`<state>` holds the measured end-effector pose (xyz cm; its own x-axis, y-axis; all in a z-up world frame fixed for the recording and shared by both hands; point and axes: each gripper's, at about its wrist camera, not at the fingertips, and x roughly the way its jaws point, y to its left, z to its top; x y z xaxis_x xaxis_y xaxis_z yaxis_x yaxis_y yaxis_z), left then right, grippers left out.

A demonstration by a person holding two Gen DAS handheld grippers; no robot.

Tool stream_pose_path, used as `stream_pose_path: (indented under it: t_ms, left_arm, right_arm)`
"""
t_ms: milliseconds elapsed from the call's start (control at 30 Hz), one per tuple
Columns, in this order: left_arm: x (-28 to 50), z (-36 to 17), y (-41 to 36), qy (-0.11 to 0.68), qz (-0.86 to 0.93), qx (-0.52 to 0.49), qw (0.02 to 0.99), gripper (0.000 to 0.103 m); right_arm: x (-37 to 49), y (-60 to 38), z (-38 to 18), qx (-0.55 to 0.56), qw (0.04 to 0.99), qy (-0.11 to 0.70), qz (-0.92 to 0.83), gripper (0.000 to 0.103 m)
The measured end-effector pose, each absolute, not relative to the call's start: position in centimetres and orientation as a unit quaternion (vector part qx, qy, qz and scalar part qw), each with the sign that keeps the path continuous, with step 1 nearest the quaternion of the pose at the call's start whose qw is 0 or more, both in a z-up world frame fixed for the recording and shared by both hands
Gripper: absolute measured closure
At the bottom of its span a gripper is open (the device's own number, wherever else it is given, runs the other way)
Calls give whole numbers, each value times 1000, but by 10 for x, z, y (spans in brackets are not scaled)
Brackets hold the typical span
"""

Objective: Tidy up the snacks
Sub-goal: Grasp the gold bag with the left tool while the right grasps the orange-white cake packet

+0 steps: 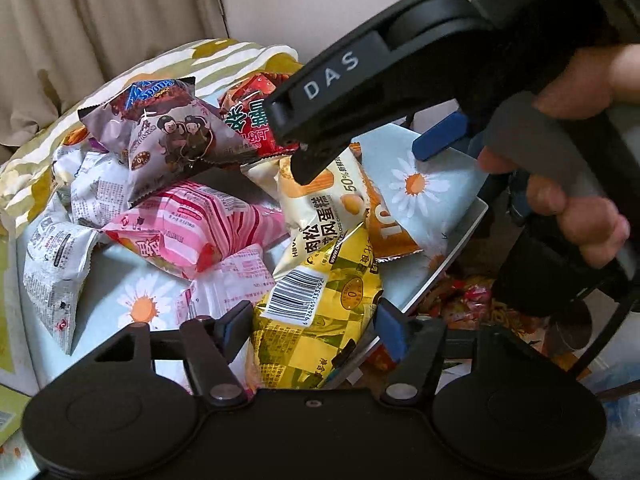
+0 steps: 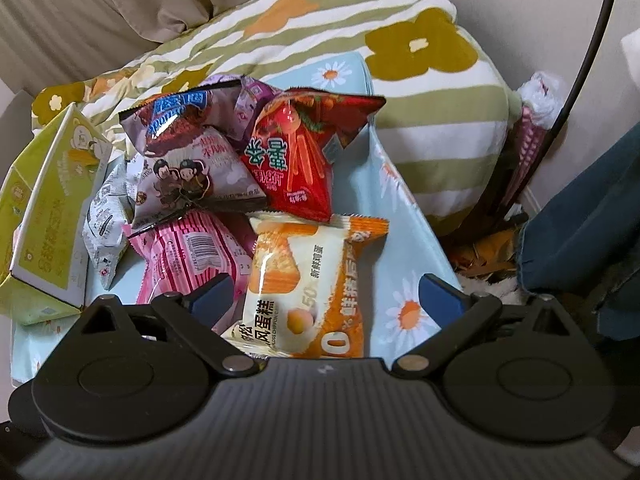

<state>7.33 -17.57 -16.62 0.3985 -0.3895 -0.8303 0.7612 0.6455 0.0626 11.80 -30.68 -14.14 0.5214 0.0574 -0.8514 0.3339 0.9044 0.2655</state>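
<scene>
A heap of snack packets lies on a light-blue daisy-print surface [image 1: 436, 208]. In the left wrist view my left gripper [image 1: 314, 326] has its blue pads against both sides of a yellow packet with a barcode label [image 1: 320, 320], shut on it. My right gripper [image 1: 360, 160], held by a hand [image 1: 576, 216], hangs open over a white-and-orange cake packet [image 1: 320, 208]. In the right wrist view that cake packet [image 2: 296, 280] lies between the wide-apart fingers of the right gripper [image 2: 326, 296], and the right pad stands clear of it.
A purple monkey-print packet [image 2: 188, 168], a red packet [image 2: 296, 160], a pink striped packet [image 2: 188, 256] and white packets [image 1: 56, 256] are piled behind. A green box [image 2: 44, 216] leans at the left. A floral pillow [image 2: 420, 80] backs the heap. The surface's edge [image 1: 460, 248] drops to more snacks [image 1: 468, 300].
</scene>
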Motion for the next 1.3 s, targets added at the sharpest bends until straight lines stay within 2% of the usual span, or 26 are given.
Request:
stream_pose_path:
  t_ms: [100,467,833,1067,1300]
  left_arm:
    - [75,-167,-173,416,-361,227,803,42]
    - [78,-175,-170,412,-367,243,798,49]
    - [78,-155,-148,415,-345,198,819,51]
    - [84,-141,-133,421,-318,158,835,51]
    - [86,-120,-121,412,-302,135,849,50]
  right_arm:
    - [122,-305,-146,206,845,486,-85,0]
    - [134,-295,-167,204,834,504,-97,0]
    - [143,-292,-168,210,834,498,-108,0]
    - [145,-283,-174,221,826,506,-111,21]
    - [131,-285,-158,224,828,501,-115,25]
